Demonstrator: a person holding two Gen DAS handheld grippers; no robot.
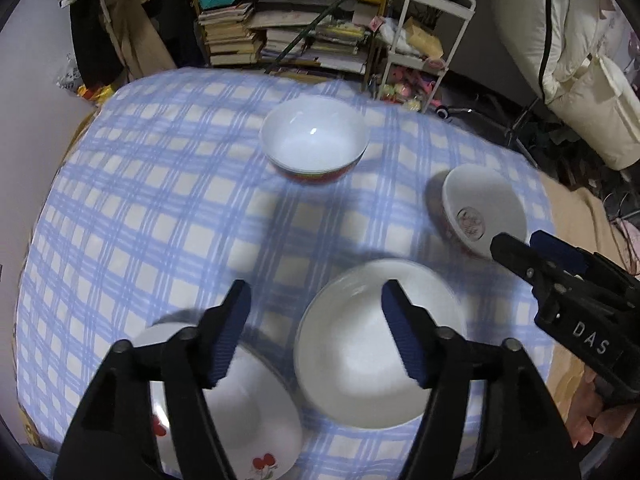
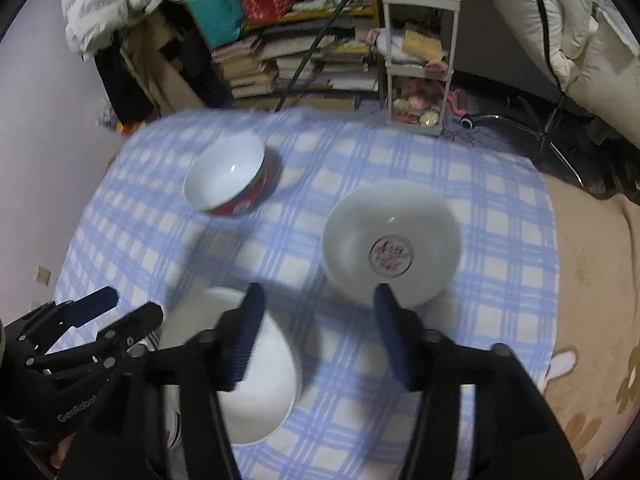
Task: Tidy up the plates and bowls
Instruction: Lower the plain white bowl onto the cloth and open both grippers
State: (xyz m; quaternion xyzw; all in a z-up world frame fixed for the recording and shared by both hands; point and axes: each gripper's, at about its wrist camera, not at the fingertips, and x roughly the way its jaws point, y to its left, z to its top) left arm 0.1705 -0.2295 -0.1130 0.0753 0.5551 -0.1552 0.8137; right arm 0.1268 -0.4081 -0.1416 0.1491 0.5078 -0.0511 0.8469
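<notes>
Both grippers hung open and empty above a checked cloth [image 1: 140,200]. Below the left gripper [image 1: 316,336] sat a plain white bowl [image 1: 360,368]. Just beyond the right gripper [image 2: 318,336] sat a bowl with a printed centre [image 2: 390,240].

Blue-checked tablecloth [image 1: 160,200], white bowls [image 1: 376,352]

Four bowls [image 1: 314,142] on the checked cloth [image 1: 140,200] — two grippers [image 1: 316,332] above.

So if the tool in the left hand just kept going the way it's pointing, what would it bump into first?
Most likely the checked tablecloth, in the gap between the cherry-patterned bowl and the plain white bowl. The left tool is open and angled steeply down; depth is hard to judge.
</notes>
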